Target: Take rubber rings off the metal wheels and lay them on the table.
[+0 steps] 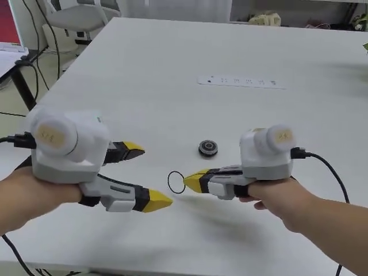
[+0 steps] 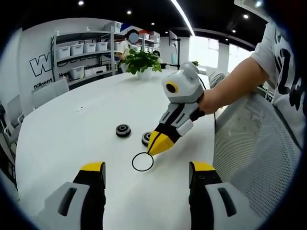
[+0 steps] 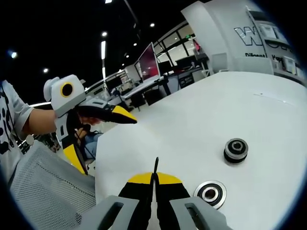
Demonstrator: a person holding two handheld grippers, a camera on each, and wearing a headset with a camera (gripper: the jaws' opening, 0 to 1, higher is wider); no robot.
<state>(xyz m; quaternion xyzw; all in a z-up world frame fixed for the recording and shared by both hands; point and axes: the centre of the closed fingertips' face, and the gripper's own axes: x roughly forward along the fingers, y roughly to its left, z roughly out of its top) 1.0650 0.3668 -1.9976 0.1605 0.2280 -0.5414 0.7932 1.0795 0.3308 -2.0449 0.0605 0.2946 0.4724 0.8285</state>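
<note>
My right gripper is shut on a thin black rubber ring, which it holds low over the white table. The ring shows edge-on between the closed jaws in the right gripper view. A wheel that still wears a black ring stands further out. A bare metal wheel lies close beside the jaws. My left gripper stands open to the left of the ring, with nothing between its fingers. One wheel sits just beyond the right gripper.
A white power strip lies further back on the table. An office chair stands past the far left corner. Shelves with bins and a potted plant are beyond the table's far end.
</note>
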